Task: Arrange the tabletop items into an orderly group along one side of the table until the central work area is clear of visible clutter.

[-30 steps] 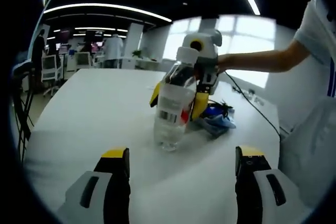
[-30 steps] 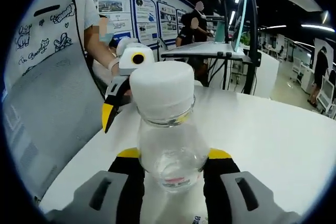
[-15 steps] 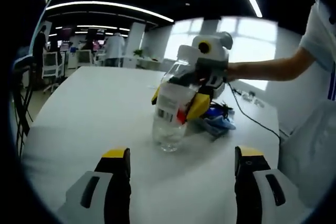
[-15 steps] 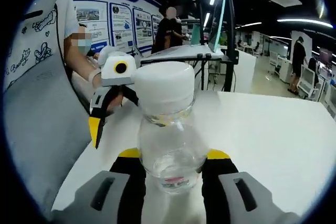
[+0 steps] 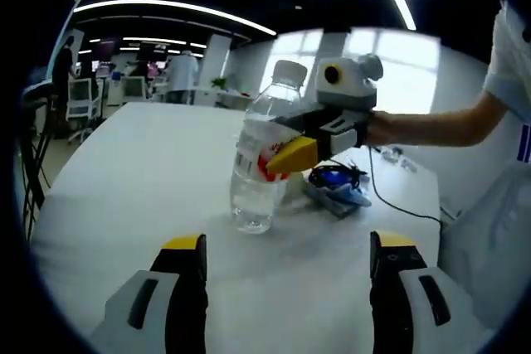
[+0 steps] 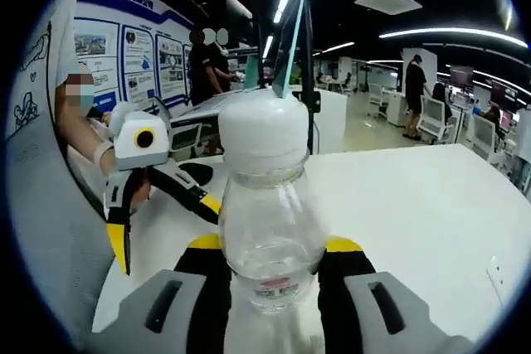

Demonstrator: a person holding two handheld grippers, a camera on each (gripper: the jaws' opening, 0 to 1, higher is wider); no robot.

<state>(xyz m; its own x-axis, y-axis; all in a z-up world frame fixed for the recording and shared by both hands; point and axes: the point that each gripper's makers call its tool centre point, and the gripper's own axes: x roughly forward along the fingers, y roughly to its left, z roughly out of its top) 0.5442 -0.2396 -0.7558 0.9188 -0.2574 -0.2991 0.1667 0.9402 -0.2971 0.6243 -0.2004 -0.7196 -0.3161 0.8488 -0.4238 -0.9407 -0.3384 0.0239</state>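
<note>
Bottle (image 5: 257,159) now upright, pinched by right tool (image 6: 270,248); left tool (image 5: 286,242) spread.

A clear plastic water bottle (image 5: 257,163) with a white cap and a white-and-red label stands nearly upright, leaning slightly, on the white worktop (image 5: 124,172), almost empty. Just beyond it, near the worktop's far edge, lie a blue cloth (image 5: 338,196) and a dark tangled cable (image 5: 333,175).

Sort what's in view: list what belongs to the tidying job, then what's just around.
Job: clear plastic bottle with white cap, clamped by the right gripper; blue item and black cable on the white table.
Around: desks, chairs, wall posters, ceiling lights.
</note>
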